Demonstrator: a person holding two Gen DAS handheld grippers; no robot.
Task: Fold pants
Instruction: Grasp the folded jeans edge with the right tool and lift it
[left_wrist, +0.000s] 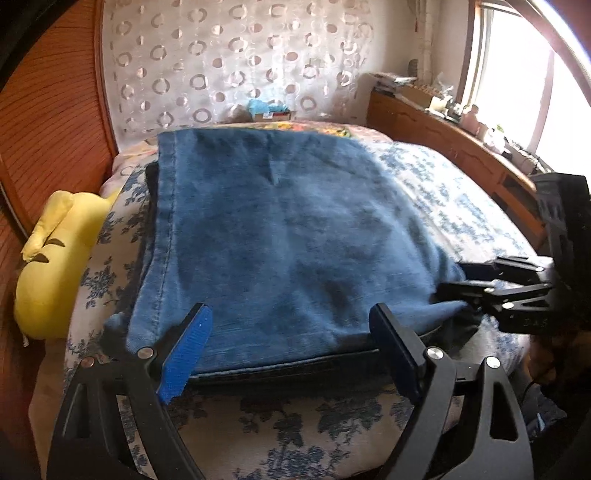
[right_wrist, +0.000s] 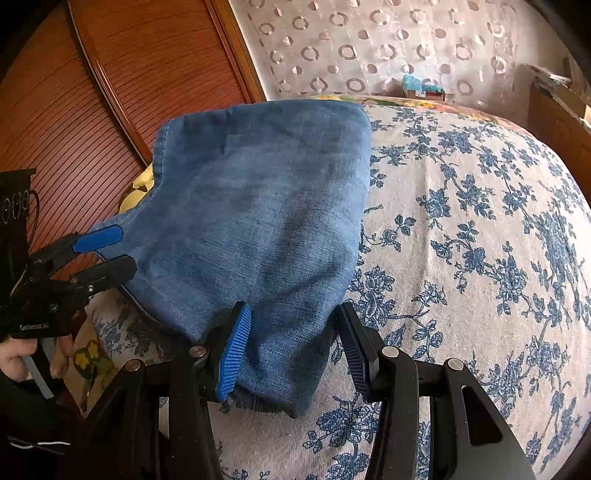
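left wrist view:
- left gripper (left_wrist: 291, 334): jaws spread wide, nothing pinched. They straddle the near edge of the pants; the cloth lies flat under them, not clamped. Reads like a release after laying a fold down.
- pants (left_wrist: 280, 229): blue denim, folded into a compact rectangle on the bed (left_wrist: 461, 206), on the floral cover. Side seam runs down the left edge; a darker layer peeks out along the near edge and left side.
- right gripper (left_wrist: 458, 286): comes in from the right at the near-right corner of the pants, tips at the cloth. Probably pinning that corner while the left lets go.
- yellow cushion (left_wrist: 55, 266): off the bed's left side, clear of the work.

right wrist view:
- right gripper (right_wrist: 291, 347): half open, a bunched fold of denim between the pads. Left pad sits against the cloth; contact on the right pad I cannot tell.
- pants (right_wrist: 258, 221): top face smooth, faint dark blotches, near corner rolled over.
- left gripper (right_wrist: 110, 251): at the far-left edge, fingers apart, cloth not gripped.
- hand (right_wrist: 22, 356): holds the left gripper's handle.
- fold state: looks near done; likely only squaring up remains.
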